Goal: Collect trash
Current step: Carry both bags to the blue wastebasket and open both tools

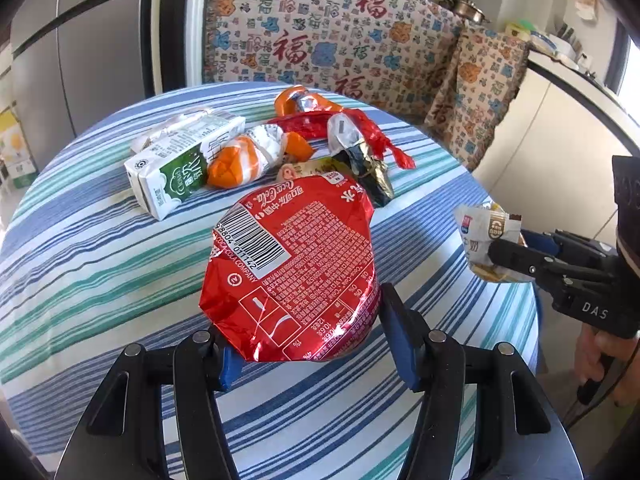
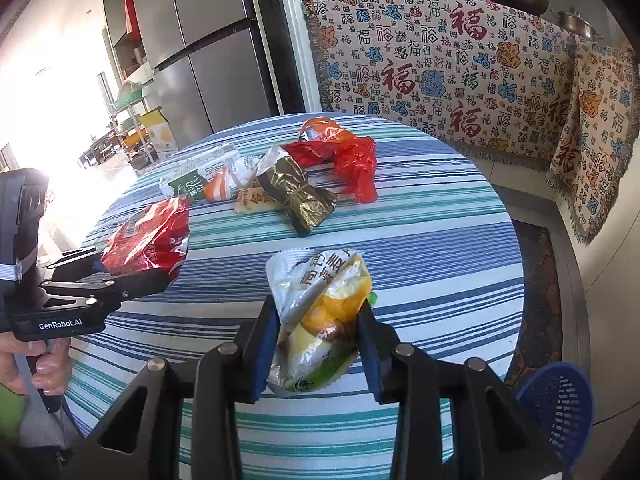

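My left gripper is shut on a crushed red Coca-Cola wrapper, held above the striped table; it also shows at the left of the right wrist view. My right gripper is shut on a crumpled white, yellow and green snack bag, seen at the right edge of the left wrist view. More trash lies at the table's far side: a green-and-white milk carton, an orange wrapper, a gold-black wrapper and a red plastic bag.
The round table has a blue, green and white striped cloth. A blue perforated basket stands on the floor at the table's right. A patterned cloth covers the counter behind. A grey fridge stands at back left.
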